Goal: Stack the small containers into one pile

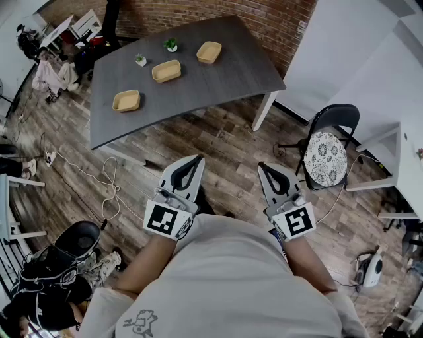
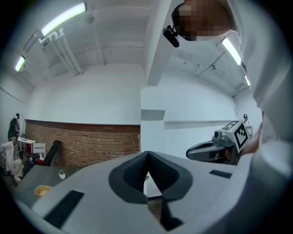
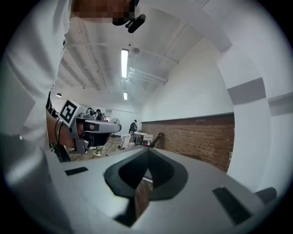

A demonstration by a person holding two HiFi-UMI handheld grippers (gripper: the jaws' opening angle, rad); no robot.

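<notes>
We find stacking not yet begun: our left gripper (image 1: 197, 158) and right gripper (image 1: 263, 166), both closed and empty, stand well short of the grey table (image 1: 225, 82) bearing three separate tan containers (image 1: 166, 70), so next, in our judgement, comes approaching and opening.

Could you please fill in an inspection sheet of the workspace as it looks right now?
Surface: dark grey table, bare apart from the items below.
Job's things: three tan containers lie apart, none stacked: left container, middle container, right container.
Clutter: two small potted plants, first plant and second plant, near the middle container.
Grippers: left gripper and right gripper both shut, empty, held over the floor short of the table.
Cables: white cable looped on the floor left of the table.
Surroundings: wooden floor, brick wall, black chair with patterned cushion.
</notes>
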